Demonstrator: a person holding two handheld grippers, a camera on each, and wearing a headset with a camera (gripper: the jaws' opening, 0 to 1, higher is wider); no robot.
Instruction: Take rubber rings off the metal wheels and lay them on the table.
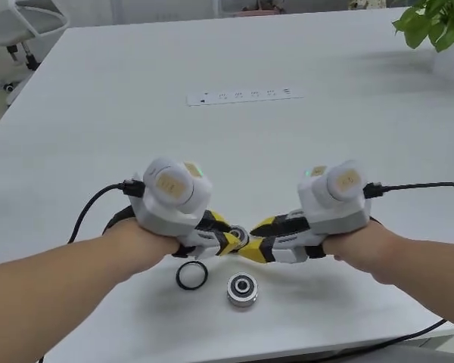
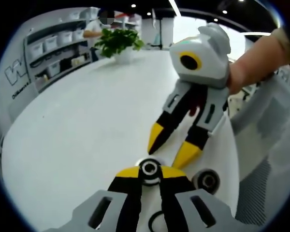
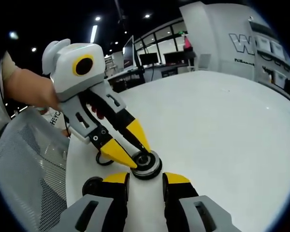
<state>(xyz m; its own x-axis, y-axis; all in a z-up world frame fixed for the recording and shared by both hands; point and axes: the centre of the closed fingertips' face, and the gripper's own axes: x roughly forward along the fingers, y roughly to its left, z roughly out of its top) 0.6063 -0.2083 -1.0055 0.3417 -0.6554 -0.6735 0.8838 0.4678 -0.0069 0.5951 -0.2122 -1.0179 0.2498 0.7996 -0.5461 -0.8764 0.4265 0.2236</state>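
We found the left gripper (image 2: 150,175) clamped on a metal wheel (image 2: 150,168) over the table (image 1: 136,113). The left gripper view showed the right gripper (image 2: 169,152) beside it, jaws apart. The head view showed a loose rubber ring (image 1: 191,275) and a second wheel (image 1: 243,290) lying on the table.

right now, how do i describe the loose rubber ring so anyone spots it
On the white table, look near its front edge, beneath the left gripper. The rubber ring lies flat there, a thin black open hoop, unlike the thick silvery metal wheel right of it.
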